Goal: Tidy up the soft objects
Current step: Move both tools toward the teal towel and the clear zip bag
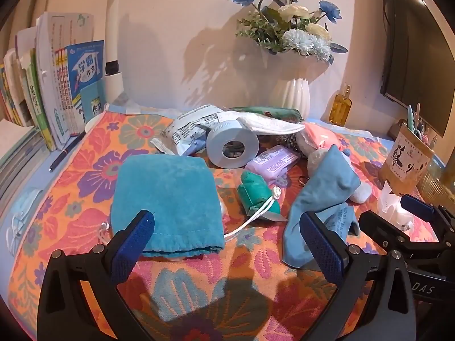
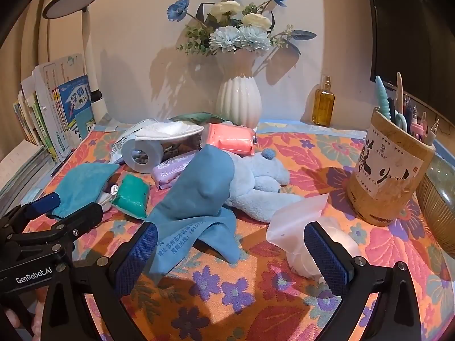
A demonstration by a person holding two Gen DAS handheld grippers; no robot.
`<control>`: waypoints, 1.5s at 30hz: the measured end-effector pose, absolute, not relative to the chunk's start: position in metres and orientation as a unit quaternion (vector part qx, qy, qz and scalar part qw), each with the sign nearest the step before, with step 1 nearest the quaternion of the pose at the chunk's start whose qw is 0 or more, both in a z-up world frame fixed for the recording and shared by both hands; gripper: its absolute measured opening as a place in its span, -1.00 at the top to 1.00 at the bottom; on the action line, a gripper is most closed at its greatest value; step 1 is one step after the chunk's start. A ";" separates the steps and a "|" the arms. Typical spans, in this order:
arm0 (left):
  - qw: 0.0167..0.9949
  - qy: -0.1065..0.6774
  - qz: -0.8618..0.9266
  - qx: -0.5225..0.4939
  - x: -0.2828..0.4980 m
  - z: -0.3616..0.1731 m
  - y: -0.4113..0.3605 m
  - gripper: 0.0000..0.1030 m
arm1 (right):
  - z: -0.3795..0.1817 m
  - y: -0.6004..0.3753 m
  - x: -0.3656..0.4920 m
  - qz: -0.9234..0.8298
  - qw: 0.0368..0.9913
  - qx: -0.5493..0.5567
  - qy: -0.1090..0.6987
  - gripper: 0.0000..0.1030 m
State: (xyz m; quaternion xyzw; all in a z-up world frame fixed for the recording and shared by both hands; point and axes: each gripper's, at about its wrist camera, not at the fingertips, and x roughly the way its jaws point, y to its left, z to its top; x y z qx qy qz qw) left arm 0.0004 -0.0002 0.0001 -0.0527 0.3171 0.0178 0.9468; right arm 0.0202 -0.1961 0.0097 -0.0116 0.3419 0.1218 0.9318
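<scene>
A floral cloth (image 1: 85,153) covers your desk; from the left wrist, your left gripper (image 1: 227,244) hangs with fingers wide and empty above the teal pouch (image 1: 167,201); from the right wrist, your right gripper (image 2: 230,258) spreads wide, empty, over the blue cloth (image 2: 199,199), plush toy (image 2: 261,182) behind.

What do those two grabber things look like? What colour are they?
Each gripper is black with silver screws and two blue pads with a bumpy texture. The left gripper carries white "GenRobot.AI" lettering on its side, seen from the right wrist view. The right gripper looks the same, with white letters "DAS" showing.
</scene>
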 end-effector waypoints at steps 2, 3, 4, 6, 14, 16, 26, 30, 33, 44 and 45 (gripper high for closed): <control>0.948 0.315 0.016 -0.051 -0.003 0.000 0.000 -0.98 | 0.009 -0.195 0.016 0.120 0.933 -0.012 0.339 -1.00; 0.948 0.315 0.016 -0.052 -0.002 0.000 0.000 -0.98 | 0.009 -0.195 0.016 0.120 0.933 -0.012 0.339 -1.00; 0.948 0.315 0.016 -0.052 -0.001 0.000 0.000 -0.98 | 0.009 -0.196 0.016 0.120 0.933 -0.012 0.339 -1.00; 0.948 0.315 0.016 -0.052 -0.003 0.000 -0.002 -0.98 | 0.009 -0.196 0.020 0.122 0.932 -0.011 0.341 -1.00; 0.948 0.314 0.016 -0.053 -0.003 0.000 -0.005 -0.98 | 0.007 -0.197 0.025 0.125 0.930 -0.010 0.345 -1.00; 0.948 0.313 0.015 -0.054 -0.004 -0.004 0.000 -0.98 | 0.008 -0.197 0.026 0.126 0.930 -0.007 0.346 -1.00; 0.948 0.313 0.018 -0.057 -0.002 -0.004 0.002 -0.98 | 0.008 -0.197 0.025 0.126 0.934 -0.019 0.335 -1.00; 0.949 0.310 0.019 -0.054 -0.002 -0.004 0.003 -0.98 | 0.008 -0.196 0.024 0.127 0.934 -0.016 0.334 -1.00; 0.950 0.308 0.019 -0.056 -0.002 -0.004 0.003 -0.98 | 0.008 -0.196 0.025 0.127 0.934 -0.016 0.333 -1.00; 0.948 0.315 0.016 -0.053 0.000 -0.005 0.007 -0.98 | 0.008 -0.195 0.026 0.128 0.931 -0.013 0.341 -1.00; 0.948 0.314 0.015 -0.054 0.000 -0.004 0.007 -0.98 | 0.007 -0.195 0.026 0.127 0.930 -0.016 0.345 -1.00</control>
